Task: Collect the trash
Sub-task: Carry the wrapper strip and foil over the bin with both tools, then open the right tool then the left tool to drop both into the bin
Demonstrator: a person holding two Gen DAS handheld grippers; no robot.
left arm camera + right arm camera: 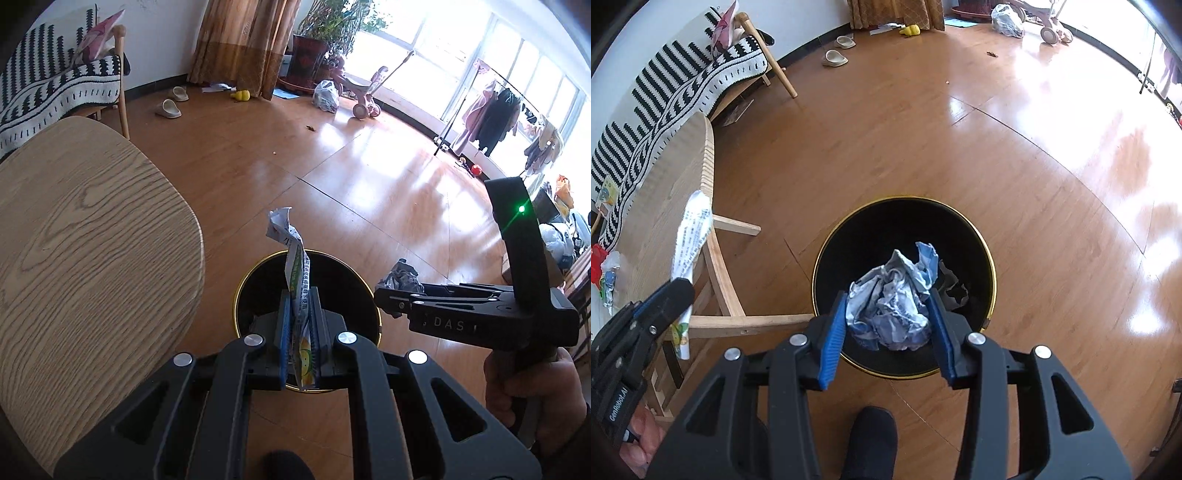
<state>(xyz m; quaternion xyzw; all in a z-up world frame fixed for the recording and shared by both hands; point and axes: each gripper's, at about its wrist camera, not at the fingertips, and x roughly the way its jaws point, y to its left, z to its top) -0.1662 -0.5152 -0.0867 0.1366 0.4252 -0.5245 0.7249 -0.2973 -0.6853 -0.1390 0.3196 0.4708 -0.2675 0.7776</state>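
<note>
Right wrist view looks down past the right claw [888,325], whose blue pads [833,339] stand partly apart with a crumpled ball of paper [892,306] pinched between them, touching both. Directly beyond and beneath that claw is the black bin [975,236] with a gold rim, standing on the wooden floor [960,147]; the paper ball hangs over the bin's mouth. More crumpled dark paper [953,288] shows just to the right of the ball, though whether it lies inside the bin or belongs to the ball is hard to tell.

To the left of the right claw, the left claw [676,291] holds a flat printed wrapper [692,236] that sticks up past its tips, in front of the wooden counter [657,206].

Left wrist view shows the left claw [301,317] nearly closed, its pads [282,325] pressing the wrapper [295,266] from both sides; the wrapper's crumpled top rises well beyond the tips. The bin [258,288] sits straight ahead of and below this claw, with the counter [92,240] to its left. To its right, the right claw [393,291] grips the paper ball [402,275] near the bin's rim.
</note>
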